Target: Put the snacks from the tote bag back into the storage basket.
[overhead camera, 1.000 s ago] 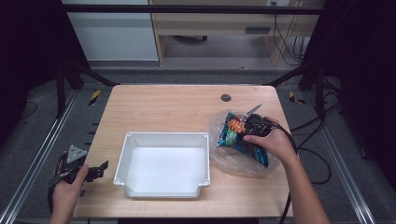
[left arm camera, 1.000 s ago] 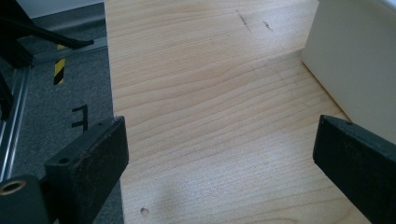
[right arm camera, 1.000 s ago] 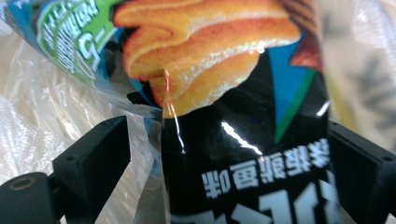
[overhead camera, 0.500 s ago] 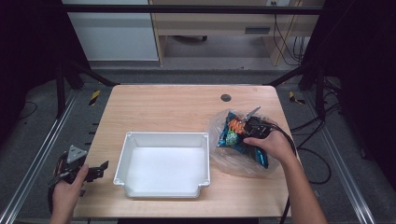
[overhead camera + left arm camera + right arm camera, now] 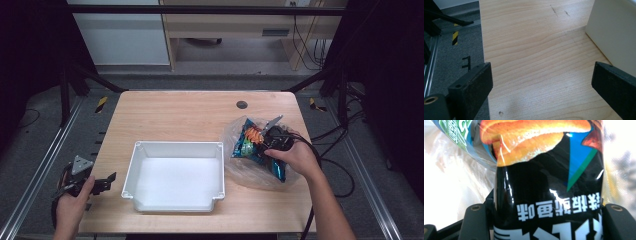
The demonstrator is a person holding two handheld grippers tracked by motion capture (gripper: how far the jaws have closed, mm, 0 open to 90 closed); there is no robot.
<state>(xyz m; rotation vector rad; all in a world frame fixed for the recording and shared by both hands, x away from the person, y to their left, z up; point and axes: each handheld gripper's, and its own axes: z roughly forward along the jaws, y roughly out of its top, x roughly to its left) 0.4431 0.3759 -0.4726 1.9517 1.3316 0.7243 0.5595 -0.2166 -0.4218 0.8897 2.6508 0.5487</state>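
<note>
R gripper (image 5: 267,141) clamps glossy black snack pouch (image 5: 549,195) w/ crinkly clear bag (image 5: 260,175); L gripper (image 5: 100,184) open over woodgrain.

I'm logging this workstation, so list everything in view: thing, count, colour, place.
table: one, light wood, centre of the high view.
tray: one, white, near middle of the table.
plastic bag: one, clear, on the table right of the tray.
snack packets: at least two, blue, black and orange, inside the plastic bag.
hole: one, dark, far right part of the table.
cables: several, black, on the floor to the right.
left claw: one, black, open, at the table's near left edge, holding nothing.
right claw: one, black, jaws either side of a black snack packet.
</note>
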